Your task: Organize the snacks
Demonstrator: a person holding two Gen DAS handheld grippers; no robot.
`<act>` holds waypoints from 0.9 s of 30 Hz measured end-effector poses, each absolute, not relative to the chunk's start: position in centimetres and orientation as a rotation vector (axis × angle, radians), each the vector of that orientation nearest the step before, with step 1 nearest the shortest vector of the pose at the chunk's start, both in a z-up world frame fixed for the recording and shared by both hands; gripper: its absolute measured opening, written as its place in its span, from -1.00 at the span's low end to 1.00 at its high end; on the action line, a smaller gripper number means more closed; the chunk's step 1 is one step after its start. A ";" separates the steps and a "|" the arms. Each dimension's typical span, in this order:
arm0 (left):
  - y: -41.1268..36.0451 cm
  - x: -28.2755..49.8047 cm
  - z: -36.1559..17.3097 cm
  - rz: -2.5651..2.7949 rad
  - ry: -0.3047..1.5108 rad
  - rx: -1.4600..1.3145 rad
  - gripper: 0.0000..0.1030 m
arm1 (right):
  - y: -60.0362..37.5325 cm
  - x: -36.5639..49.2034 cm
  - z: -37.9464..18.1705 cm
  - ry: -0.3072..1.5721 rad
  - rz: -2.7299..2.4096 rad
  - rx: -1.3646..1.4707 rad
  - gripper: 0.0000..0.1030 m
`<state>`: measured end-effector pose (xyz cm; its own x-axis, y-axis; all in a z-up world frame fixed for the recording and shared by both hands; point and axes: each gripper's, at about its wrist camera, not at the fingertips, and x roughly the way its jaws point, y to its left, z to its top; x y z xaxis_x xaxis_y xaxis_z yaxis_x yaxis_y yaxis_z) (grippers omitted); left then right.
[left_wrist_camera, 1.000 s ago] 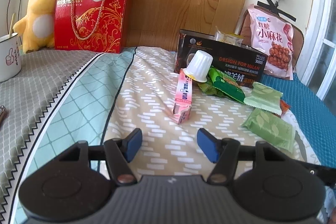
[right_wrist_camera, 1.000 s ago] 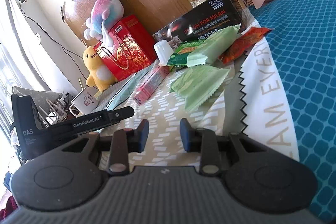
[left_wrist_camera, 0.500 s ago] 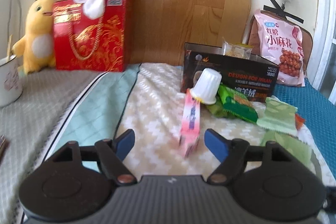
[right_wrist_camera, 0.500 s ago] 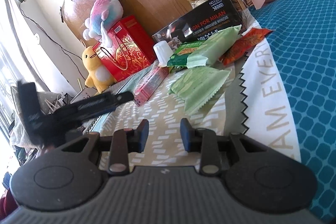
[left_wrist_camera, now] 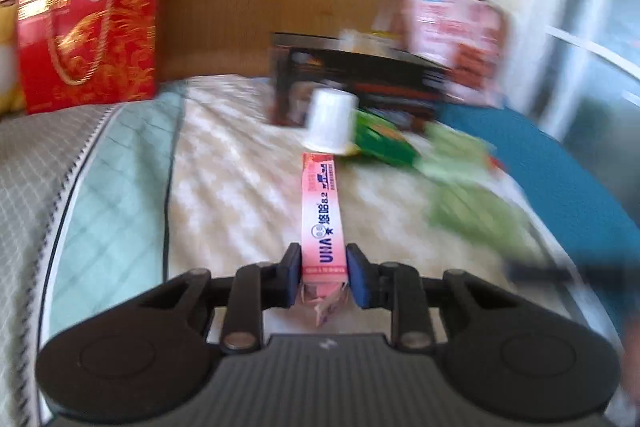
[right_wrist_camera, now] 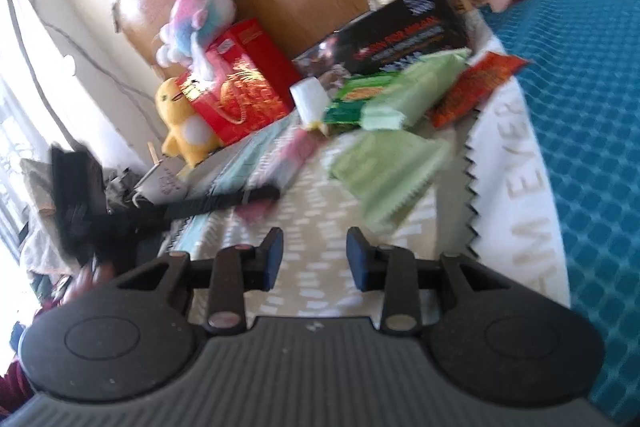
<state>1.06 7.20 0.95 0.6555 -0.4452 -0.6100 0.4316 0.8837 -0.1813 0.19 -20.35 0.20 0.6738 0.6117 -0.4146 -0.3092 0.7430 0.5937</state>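
"UHA" and "8.2" in blue on the pink candy box (left_wrist_camera: 322, 223), pale letters "EVER" on the white cloth (right_wrist_camera: 516, 163), other package print blurred beyond reading

Your left gripper (left_wrist_camera: 323, 277) is angled down, jaws closing with something pinched between them; your right gripper (right_wrist_camera: 314, 259) is opening, nothing between its jaws

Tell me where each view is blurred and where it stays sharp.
Left wrist view: the pink snack box between the left gripper pads stays readable, while the black box and green packets behind smear with motion. Right wrist view: the right gripper is crisp, the packets softly blurred, and sun glare washes out the wall at left.
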 end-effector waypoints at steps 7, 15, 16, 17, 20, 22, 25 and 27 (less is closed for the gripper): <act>11.0 -4.2 1.1 -0.546 0.690 -0.004 -0.09 | -15.5 4.7 1.6 0.662 0.641 0.395 -0.26; 13.6 -4.9 1.8 -0.411 0.663 -0.204 -0.16 | -13.1 7.2 -0.3 0.731 0.640 0.396 -0.27; 13.7 -4.8 1.6 -0.400 0.670 -0.232 -0.29 | -13.3 7.0 -0.5 0.744 0.643 0.397 -0.32; 13.8 -4.7 1.3 -0.395 0.679 -0.260 -0.32 | -13.7 6.6 -0.5 0.748 0.651 0.412 -0.33; 14.0 -4.3 0.8 -0.395 0.676 -0.317 -0.33 | -14.4 4.9 -0.1 0.753 0.650 0.415 -0.37; 13.4 -4.1 0.9 -0.407 0.675 -0.312 -0.34 | -15.1 3.1 0.2 0.747 0.651 0.409 -0.38; 11.9 -3.5 0.8 -0.443 0.686 -0.297 -0.25 | -15.9 0.8 0.2 0.734 0.652 0.413 -0.33; 10.9 -3.0 0.7 -0.452 0.685 -0.283 -0.19 | -16.5 -0.9 0.5 0.704 0.632 0.390 -0.33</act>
